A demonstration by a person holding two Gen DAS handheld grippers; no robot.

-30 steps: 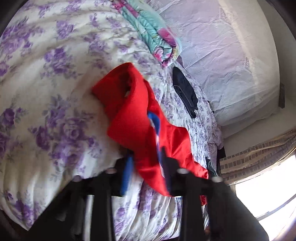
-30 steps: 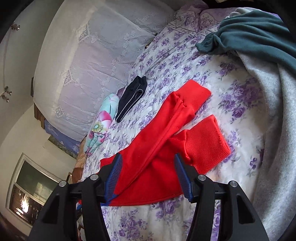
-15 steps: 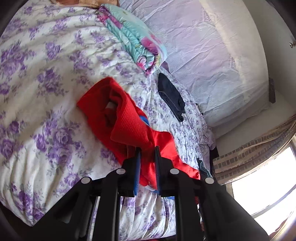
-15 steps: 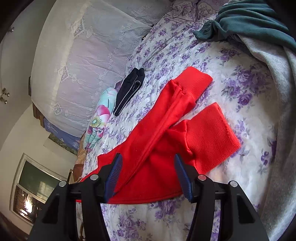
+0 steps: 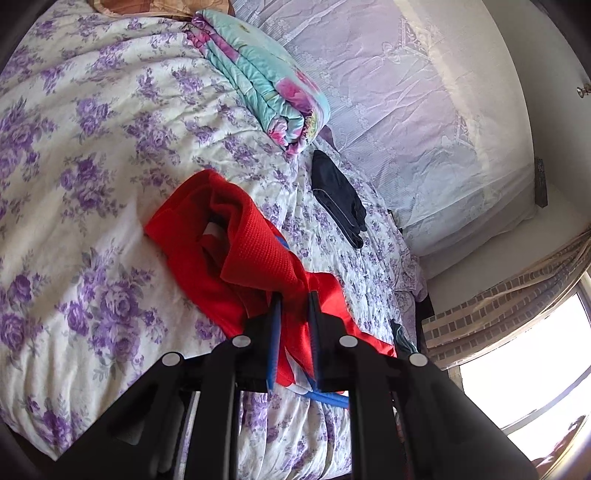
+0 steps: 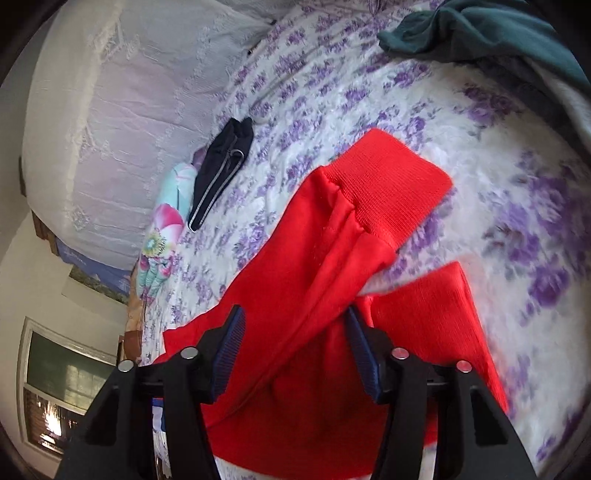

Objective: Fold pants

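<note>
Red pants (image 5: 229, 240) lie crumpled on the floral bedspread (image 5: 92, 155). My left gripper (image 5: 293, 295) is shut on a bunched fold of them near the bed's edge and holds it slightly off the cover. In the right wrist view the pants (image 6: 325, 251) stretch away, with one ribbed cuff (image 6: 388, 184) far and the other cuff (image 6: 436, 306) nearer on the right. My right gripper (image 6: 295, 321) hangs low over the legs. Its jaws are closing with red cloth lying between them. The blue pads (image 6: 364, 354) do not press on it.
A folded teal floral quilt (image 5: 266, 85) and a dark folded garment (image 5: 336, 192) lie further up the bed. A dark green garment (image 6: 480, 33) and a grey blanket (image 6: 576, 110) sit at the bed's far right. A lace-draped headboard (image 5: 424, 110) and a window (image 5: 535, 387) border the bed.
My left gripper has shut on the red pants and raised them a little. My right gripper has moved in closer over the pant legs and its jaws have narrowed.
</note>
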